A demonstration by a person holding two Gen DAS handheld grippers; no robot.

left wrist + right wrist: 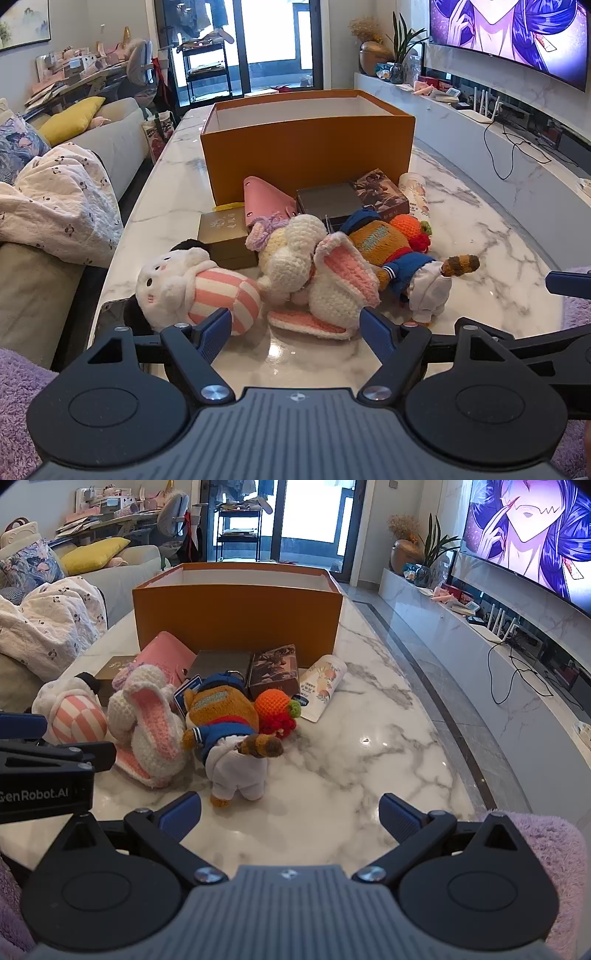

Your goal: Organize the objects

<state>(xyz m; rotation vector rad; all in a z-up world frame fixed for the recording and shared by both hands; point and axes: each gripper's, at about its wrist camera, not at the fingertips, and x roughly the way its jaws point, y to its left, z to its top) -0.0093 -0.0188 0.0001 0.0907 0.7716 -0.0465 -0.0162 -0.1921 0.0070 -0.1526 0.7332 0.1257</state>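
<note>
Both my left gripper (295, 334) and right gripper (290, 818) spread, empty; plush toys (332, 280) heaped before orange box (306, 155), awaiting stowage.

left tongs (295, 330): spread wide | right tongs (290, 814): spread wide

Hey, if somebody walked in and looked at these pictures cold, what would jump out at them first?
Probably the big orange box, open-topped, at the far side of the marble table. Next, the heap of soft toys in front of it: a crocheted white rabbit in the middle, a pink-striped plush to its left, a brown bear in blue to its right. The huge TV showing anime fills the right wall.
</note>
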